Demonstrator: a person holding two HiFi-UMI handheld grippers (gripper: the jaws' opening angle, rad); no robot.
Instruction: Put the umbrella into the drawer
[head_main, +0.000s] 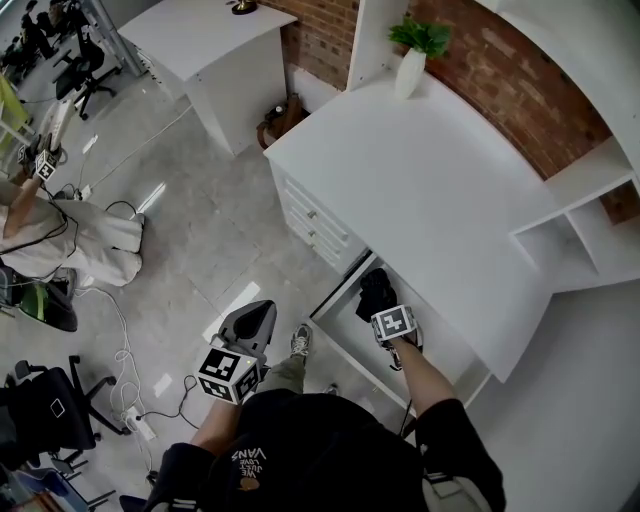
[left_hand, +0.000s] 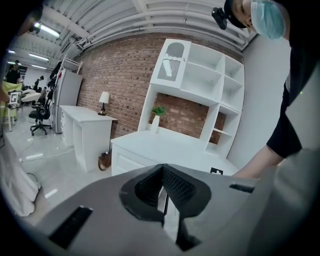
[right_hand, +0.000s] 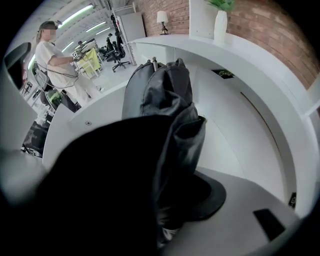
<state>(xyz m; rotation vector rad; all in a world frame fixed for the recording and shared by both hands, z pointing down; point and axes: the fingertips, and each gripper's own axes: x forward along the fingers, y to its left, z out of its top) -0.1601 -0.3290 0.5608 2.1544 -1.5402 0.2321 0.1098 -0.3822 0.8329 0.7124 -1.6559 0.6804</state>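
At a broad white desk backed by a red brick wall, a shallow white drawer stands pulled out beneath the top. A folded black fabric umbrella hangs point-down inside its opening, near the back, clamped in the right gripper. Seen along that gripper's own jaws, the loose, creased canopy bulges between them and they are closed on it; whether the far end rests on the bottom cannot be told. The left gripper hangs well clear of the desk, its ribbed pads drawn together on nothing. The umbrella looks light — a stiff core under soft, slick cloth that gives under pressure — so a hold on the cloth alone could slip. The firmer choice is likely the middle of the bundle, where ribs and shaft lie packed, squeezed across its width. Laid flat it should fit lengthwise, and it seems unlikely to suffer if set down gently
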